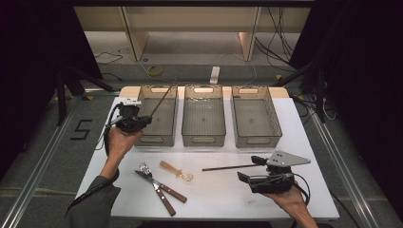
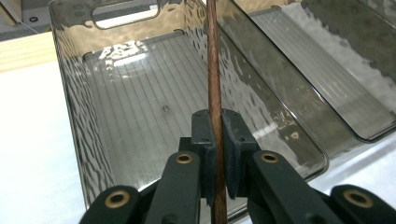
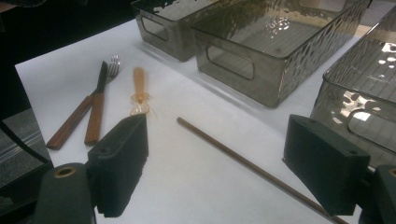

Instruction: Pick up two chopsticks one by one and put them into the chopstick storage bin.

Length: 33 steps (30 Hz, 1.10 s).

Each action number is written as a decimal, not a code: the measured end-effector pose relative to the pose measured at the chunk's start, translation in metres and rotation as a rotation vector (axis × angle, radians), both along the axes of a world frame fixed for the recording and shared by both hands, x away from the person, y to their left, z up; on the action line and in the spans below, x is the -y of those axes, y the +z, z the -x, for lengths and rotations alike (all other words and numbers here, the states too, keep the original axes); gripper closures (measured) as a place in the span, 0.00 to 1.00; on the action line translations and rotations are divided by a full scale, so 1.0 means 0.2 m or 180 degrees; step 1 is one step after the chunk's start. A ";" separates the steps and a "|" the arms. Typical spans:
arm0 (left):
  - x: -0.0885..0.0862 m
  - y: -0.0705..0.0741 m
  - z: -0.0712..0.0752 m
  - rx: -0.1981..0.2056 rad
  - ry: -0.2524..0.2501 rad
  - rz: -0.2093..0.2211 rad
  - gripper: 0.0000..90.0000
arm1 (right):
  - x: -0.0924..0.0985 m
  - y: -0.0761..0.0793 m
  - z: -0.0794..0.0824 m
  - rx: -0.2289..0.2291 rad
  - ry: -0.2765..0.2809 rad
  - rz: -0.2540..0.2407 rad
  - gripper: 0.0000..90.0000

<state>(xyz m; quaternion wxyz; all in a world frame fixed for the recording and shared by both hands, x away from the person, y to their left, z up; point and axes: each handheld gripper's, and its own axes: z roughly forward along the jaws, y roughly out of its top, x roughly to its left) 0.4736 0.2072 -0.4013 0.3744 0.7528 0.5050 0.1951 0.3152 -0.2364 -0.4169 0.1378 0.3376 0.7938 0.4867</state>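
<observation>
My left gripper [image 1: 138, 122] [image 2: 217, 140] is shut on a thin brown chopstick [image 1: 164, 97] [image 2: 213, 65]. It holds the stick over the near end of the left clear bin [image 1: 154, 139] [image 2: 70, 102], and the stick slants up and away above the bin. A second brown chopstick [image 1: 225, 167] [image 3: 261, 171] lies flat on the white table. My right gripper [image 1: 248, 168] [image 3: 217, 135] is open at that stick's right end. Its jaws stand wide apart on either side of the stick and do not touch it.
Three clear bins stand in a row at the back, among them the middle one [image 1: 203, 139] [image 2: 327, 107] and the right one [image 1: 259, 140]. A wooden-handled fork and knife [image 1: 159, 185] [image 3: 95, 116] and an amber spoon [image 1: 175, 170] [image 3: 139, 84] lie at front left. The table's front edge is near my hands.
</observation>
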 end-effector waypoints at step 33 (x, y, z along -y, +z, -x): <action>-0.01 -0.02 0.02 -0.0197 -0.0025 0.0353 0.37 | -0.01 0.00 0.01 -0.0048 0.0121 0.0066 0.26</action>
